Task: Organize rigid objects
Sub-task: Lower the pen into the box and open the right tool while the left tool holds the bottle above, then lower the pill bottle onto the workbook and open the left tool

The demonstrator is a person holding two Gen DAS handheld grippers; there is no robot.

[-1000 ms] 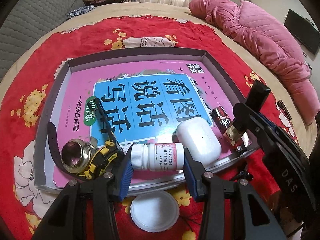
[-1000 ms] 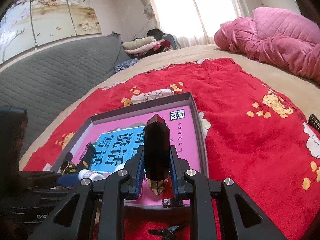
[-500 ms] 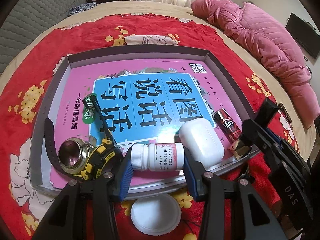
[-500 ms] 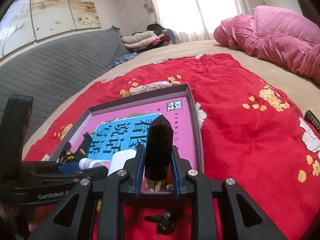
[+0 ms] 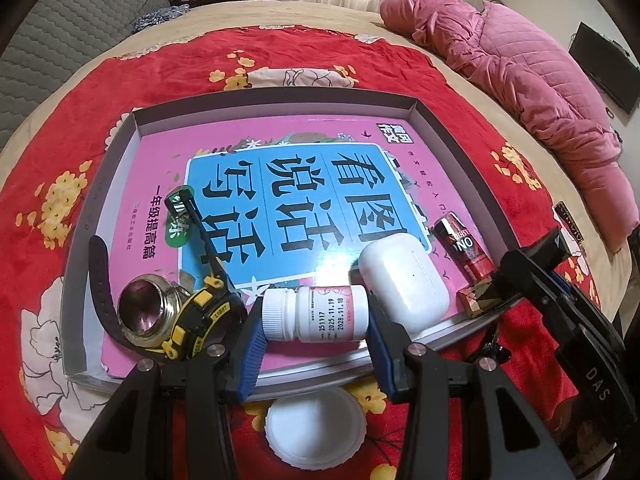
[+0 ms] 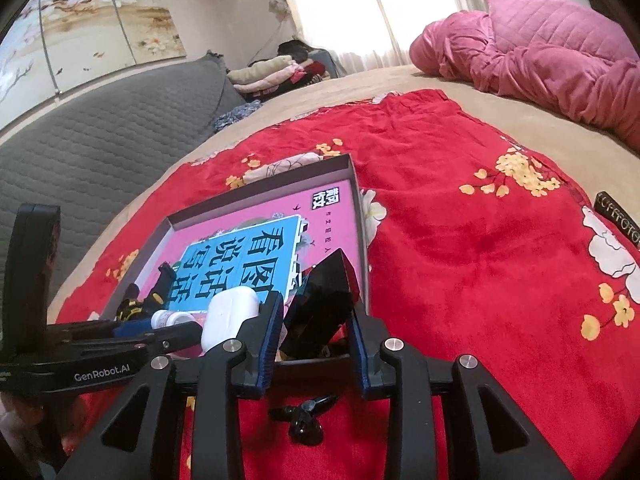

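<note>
A grey tray point(image 5: 120, 168) on the red cloth holds a pink book. My left gripper point(image 5: 314, 322) is shut on a white pill bottle point(image 5: 316, 314) lying at the tray's near edge. Beside it lie a white earbud case point(image 5: 402, 276), a red tube point(image 5: 464, 246), a tape measure point(image 5: 200, 320) and a metal fitting point(image 5: 140, 312). My right gripper point(image 6: 316, 316) has opened; a black faceted block point(image 6: 322, 308) leans loose between its fingers at the tray's near right corner, its gold end point(image 5: 478, 300) showing in the left wrist view.
A white lid point(image 5: 316, 426) lies on the cloth below the tray. A small black clip point(image 6: 304, 416) lies under my right gripper. A pink quilt point(image 6: 540, 52) is at the back right. A grey headboard point(image 6: 100, 136) runs along the left.
My right gripper has lowered toward the tray's corner and opened its fingers; the black block now tilts loose between them. My left gripper still holds the pill bottle.
</note>
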